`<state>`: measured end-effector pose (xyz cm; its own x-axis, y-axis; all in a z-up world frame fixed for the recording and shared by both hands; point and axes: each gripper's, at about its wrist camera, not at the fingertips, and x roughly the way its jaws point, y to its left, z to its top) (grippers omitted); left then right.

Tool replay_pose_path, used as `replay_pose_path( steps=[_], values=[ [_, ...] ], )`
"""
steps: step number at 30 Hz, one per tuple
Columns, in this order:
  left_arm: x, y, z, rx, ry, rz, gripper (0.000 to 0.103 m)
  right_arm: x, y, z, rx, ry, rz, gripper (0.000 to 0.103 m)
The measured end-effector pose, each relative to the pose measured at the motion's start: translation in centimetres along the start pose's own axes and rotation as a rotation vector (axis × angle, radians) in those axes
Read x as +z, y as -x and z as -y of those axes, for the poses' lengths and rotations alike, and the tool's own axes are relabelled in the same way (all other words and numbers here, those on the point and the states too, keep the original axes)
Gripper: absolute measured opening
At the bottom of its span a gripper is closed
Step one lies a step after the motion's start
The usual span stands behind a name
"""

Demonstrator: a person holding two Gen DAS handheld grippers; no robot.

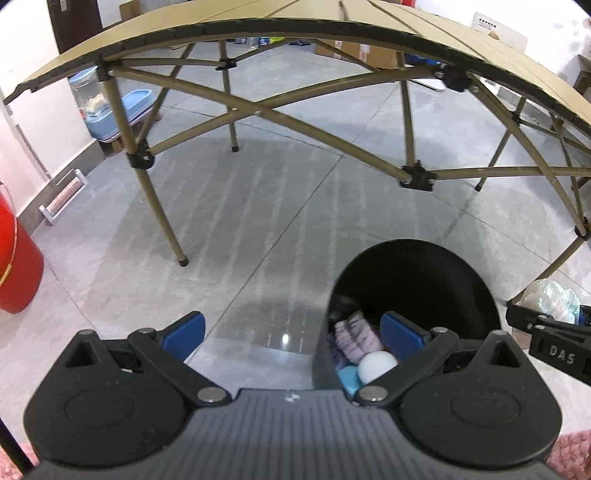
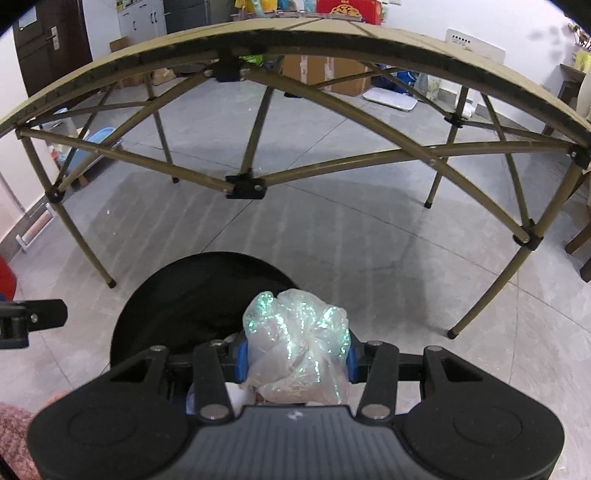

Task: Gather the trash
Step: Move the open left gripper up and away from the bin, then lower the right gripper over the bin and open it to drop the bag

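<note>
A black trash bin (image 1: 413, 280) stands on the floor in front of me; it also shows in the right wrist view (image 2: 192, 295). Inside it lie a pink crumpled item (image 1: 356, 334), a white ball (image 1: 376, 365) and a blue piece (image 1: 349, 380). My left gripper (image 1: 291, 332) is open and empty, its right finger over the bin's rim. My right gripper (image 2: 295, 354) is shut on a crumpled clear plastic bag (image 2: 299, 343) and holds it over the bin's right edge. The bag also shows at the right edge of the left wrist view (image 1: 550, 299).
A tan folding table (image 1: 258, 33) with crossed legs (image 1: 162, 206) stands just beyond the bin. A red bucket (image 1: 14, 258) stands at the left. A blue tub (image 1: 122, 107) and cardboard boxes (image 2: 325, 74) lie farther back. The floor is grey tile.
</note>
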<state>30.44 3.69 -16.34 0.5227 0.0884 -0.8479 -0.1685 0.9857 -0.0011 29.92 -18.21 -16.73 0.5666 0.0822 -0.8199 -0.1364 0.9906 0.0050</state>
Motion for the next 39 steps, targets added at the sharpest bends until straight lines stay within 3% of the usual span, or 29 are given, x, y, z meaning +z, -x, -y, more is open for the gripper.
replay_pose_path(
  steps=[18,30,33,37,39],
  values=[
    [-1.0,-0.9,-6.4,0.091,0.102,-0.049,0.103,0.9,-0.1,-6.3,0.107,0.097,0.007,0.045],
    [-1.3,-1.2,-6.7,0.101,0.102,-0.062,0.103,1.0,-2.2,-8.2,0.110,0.113,-0.027,0.047],
    [-1.3,-1.2,-6.7,0.102,0.104,-0.066,0.103,1.2,-2.1,-8.1,0.116,0.095,-0.015,0.054],
    [-1.3,-1.2,-6.7,0.098,0.101,-0.065,0.103,1.3,-2.1,-7.8,0.109,0.092,-0.012,0.100],
    [-1.3,-1.2,-6.6,0.096,0.098,-0.064,0.103,1.3,-2.2,-7.8,0.100,0.097,-0.012,0.102]
  ],
)
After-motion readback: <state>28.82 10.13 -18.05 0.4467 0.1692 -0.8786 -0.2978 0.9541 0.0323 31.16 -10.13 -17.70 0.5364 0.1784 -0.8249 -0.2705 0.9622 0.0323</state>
